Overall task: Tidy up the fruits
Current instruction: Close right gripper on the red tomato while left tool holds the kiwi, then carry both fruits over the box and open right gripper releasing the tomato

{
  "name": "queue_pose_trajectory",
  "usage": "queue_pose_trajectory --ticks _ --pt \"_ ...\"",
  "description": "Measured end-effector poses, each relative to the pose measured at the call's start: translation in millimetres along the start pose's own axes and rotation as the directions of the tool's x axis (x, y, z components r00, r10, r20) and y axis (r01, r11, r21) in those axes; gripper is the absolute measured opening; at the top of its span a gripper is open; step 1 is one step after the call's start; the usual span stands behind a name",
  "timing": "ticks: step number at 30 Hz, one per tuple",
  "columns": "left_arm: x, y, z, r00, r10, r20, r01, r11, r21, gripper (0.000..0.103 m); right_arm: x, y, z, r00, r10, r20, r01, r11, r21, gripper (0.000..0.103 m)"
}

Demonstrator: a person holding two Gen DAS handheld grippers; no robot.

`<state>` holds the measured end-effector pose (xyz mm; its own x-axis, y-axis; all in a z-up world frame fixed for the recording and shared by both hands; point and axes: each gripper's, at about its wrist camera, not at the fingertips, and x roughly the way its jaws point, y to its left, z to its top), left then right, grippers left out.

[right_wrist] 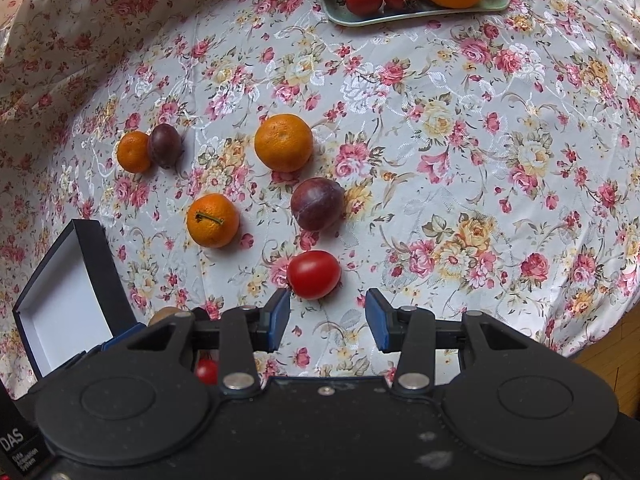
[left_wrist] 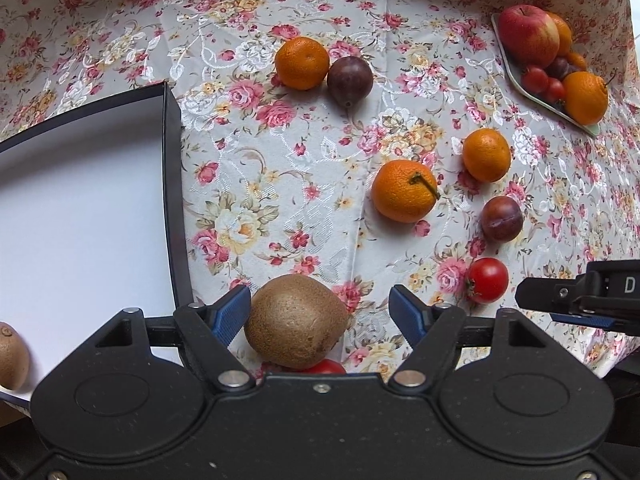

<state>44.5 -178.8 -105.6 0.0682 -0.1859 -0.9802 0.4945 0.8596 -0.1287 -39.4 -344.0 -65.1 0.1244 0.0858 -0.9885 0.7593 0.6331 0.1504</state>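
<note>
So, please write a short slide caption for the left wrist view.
Open left gripper straddling a kiwi beside the white-lined box.

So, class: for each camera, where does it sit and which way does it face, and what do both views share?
Left wrist: on the left hand-held gripper, facing forward over a kiwi and box; the right hand-held gripper's tip shows.
Right wrist: on the right hand-held gripper, facing a tomato.
Shared: stemmed orange, tray.

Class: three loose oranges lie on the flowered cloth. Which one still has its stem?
The orange nearest the dark box. A short green stem sticks out of its top; the other two loose oranges show none.
</note>
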Motion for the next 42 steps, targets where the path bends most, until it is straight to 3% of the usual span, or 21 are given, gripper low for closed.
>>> queue_pose_trajectory --ticks 6,18,23,29,36,42 --pt "3.6 -0.5 -1.0 0.999 0.029 -0.014 -0.028 0.999 0.026 0.075 11.5 6.6 2.3 1.0 -0.004 -0.006 0.004 1.0 0.008 0.046" --pt "16.6 9.6 -1.1 0.998 0.018 -0.068 -0.019 1.0 -0.02 0.075 47.5 23.1 3.7 0.997 -0.081 -0.017 0.081 0.997 -0.001 0.046" --pt "17.5 10.8 -1.4 0.997 0.051 -0.06 -0.053 0.998 -0.041 0.061 50.7 26.2 2.4 0.996 -0.092 -0.011 0.091 0.996 -0.016 0.037" --pt "15.0 18.6 0.8 0.998 0.008 -0.058 -0.013 0.995 -0.099 0.061 39.2 21.3 2.2 0.995 -0.092 0.027 0.093 0.996 -0.015 0.035" --pt "-15.2 12.3 7.6 0.999 -0.016 0.044 0.021 0.993 -0.112 0.061 6.5 12.5 9.2 0.996 -0.012 0.089 0.009 1.0 0.027 0.035" --pt "-50.9 25.0 18.5 0.987 -0.029 0.16 0.056 0.984 -0.17 0.061 -23.6 15.7 11.2 0.987 0.061 0.15 -0.068 0.997 0.037 0.036"
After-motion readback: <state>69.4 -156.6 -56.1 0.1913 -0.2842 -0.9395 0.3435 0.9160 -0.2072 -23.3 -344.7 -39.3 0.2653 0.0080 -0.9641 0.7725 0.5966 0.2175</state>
